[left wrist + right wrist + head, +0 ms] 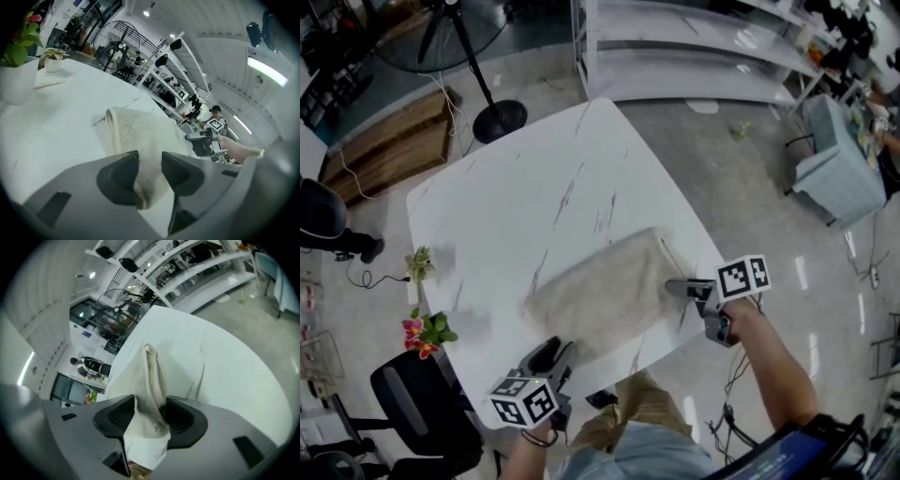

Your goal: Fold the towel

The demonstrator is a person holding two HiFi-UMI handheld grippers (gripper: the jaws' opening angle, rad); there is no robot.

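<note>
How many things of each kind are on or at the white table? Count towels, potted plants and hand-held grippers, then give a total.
towel: 1
potted plants: 2
grippers: 2 (left gripper, right gripper)
Total: 5

No words, brand names or numbers can be read anywhere in these views. The cube [525, 401] on the left gripper [549, 352] and the one [742, 277] on the right gripper [677, 287] bear only black-and-white square patterns, no letters. The shelves [694, 56] behind the table perhaps carry labels, but anything there is too small and blurred to read.
</note>
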